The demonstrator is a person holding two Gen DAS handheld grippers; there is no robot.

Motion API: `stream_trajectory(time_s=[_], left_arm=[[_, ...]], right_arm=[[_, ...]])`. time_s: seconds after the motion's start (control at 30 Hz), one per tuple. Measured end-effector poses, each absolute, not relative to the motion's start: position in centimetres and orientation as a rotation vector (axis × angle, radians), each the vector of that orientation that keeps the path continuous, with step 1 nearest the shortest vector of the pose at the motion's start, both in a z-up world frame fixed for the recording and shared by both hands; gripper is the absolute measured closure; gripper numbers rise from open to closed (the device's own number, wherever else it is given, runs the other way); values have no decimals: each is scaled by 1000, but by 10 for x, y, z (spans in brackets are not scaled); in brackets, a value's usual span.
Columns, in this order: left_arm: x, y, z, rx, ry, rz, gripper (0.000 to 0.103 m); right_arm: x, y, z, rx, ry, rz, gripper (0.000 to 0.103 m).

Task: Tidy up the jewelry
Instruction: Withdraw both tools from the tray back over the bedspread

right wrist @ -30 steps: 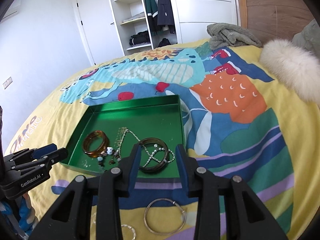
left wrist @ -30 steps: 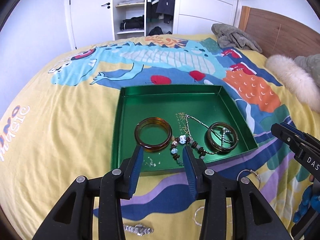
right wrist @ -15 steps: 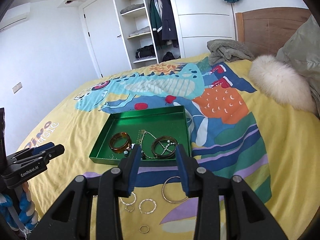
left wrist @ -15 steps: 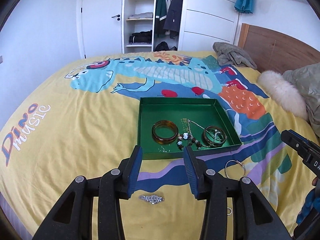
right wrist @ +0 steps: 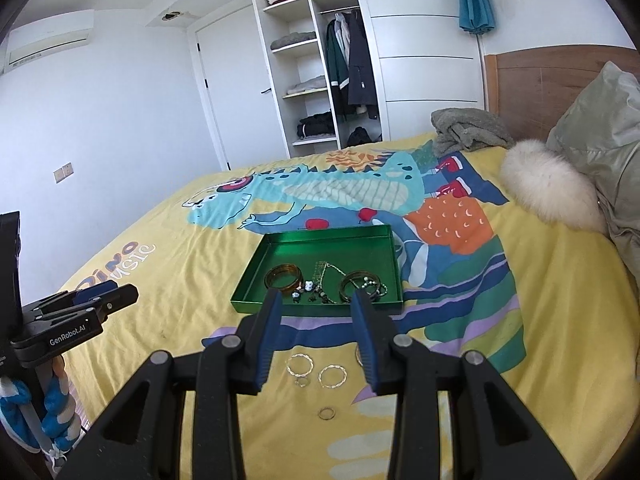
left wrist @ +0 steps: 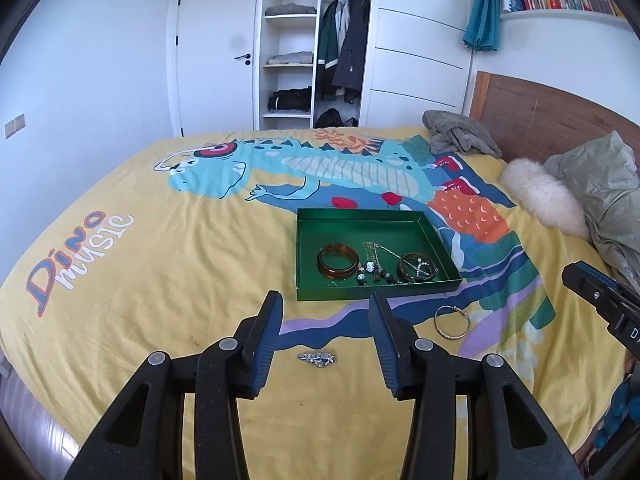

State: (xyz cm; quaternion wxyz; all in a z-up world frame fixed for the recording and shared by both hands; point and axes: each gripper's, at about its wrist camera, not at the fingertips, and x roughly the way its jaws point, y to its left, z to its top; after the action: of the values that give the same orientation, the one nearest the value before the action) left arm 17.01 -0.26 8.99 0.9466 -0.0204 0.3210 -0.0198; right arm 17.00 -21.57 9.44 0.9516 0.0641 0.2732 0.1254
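While both grippers hang above the near edge of the bed, nothing sits between either pair of fingers.

Left gripper (left wrist: 325,308): jaws parted, empty, over the yellow bedspread (left wrist: 160,280). On the cover just beyond its fingertips lies a small silver chain piece (left wrist: 318,358), clear of both pads.

Green tray (left wrist: 372,293): sits on the bedspread past the fingertips, roughly mid-bed. Inside, left to right: an amber bangle (left wrist: 337,266), a beaded bracelet (left wrist: 374,274) with a thin chain necklace (left wrist: 380,249) trailing toward the back wall, then a dark bangle (left wrist: 416,268) with a silver strand draped across it. All lie along the tray's near side; which pieces touch cannot be told for certain.

Right of the tray's near corner, on the cover: a large silver hoop (left wrist: 452,321).

Right gripper (right wrist: 316,298): jaws parted, empty. On the bedspread between and below its fingers lie two twisted silver rings (right wrist: 300,364) side by side, a tiny ring just beneath them, and a small gold ring (right wrist: 326,413) nearer the camera. None of these is touched.

Far right, by the headboard: a fluffy white cushion (left wrist: 536,196).
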Motion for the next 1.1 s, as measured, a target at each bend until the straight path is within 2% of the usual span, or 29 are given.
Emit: stream_trajectory(time_s=[0.3, 0.43, 0.67, 0.83, 1.1], left_arm=[[111, -7, 129, -41, 566, -69, 54], [84, -11, 150, -38, 522, -82, 53], [38, -9, 176, -44, 456, -106, 45], [19, -2, 167, -38, 455, -101, 43], [22, -1, 122, 0, 514, -76, 43]], right_arm=[[118, -211, 124, 127, 489, 287, 68], [94, -211, 139, 134, 453, 295, 58], [50, -209, 162, 129, 408, 324, 57], [30, -206, 157, 111, 414, 344, 57], [21, -200, 114, 87, 482, 331, 57]])
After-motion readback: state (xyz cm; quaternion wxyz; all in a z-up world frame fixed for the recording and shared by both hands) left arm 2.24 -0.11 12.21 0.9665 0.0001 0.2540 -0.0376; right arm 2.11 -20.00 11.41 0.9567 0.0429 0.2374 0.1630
